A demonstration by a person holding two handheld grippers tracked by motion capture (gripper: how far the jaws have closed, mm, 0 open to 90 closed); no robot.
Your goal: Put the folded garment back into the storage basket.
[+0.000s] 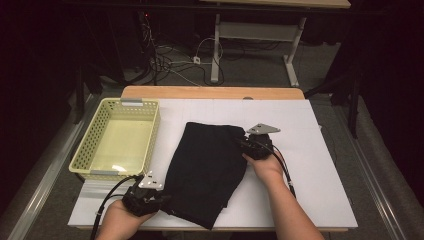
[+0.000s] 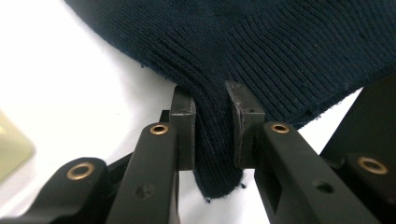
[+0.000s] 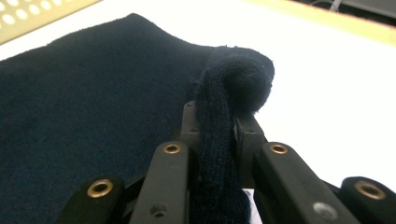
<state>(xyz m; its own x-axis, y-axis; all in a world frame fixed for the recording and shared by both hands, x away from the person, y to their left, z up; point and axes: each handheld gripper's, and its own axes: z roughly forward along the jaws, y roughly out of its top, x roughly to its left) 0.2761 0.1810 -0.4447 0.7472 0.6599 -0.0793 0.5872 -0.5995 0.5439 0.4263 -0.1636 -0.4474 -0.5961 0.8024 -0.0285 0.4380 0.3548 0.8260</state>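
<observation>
The dark knitted garment (image 1: 207, 170), lying mid-table right of the yellow basket (image 1: 120, 142), looks soft, light and floppy, so it is best taken by its edges, as now: left gripper (image 2: 215, 126) pinching the near-left hem, right gripper (image 3: 217, 135) clamping a bunched far-right corner.

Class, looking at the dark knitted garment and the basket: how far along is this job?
Done: the dark navy knitted garment lies folded flat. In hand: left gripper and right gripper each pinch an edge. Left: the pale yellow perforated plastic basket holds nothing, so moving the garment probably remains.
</observation>
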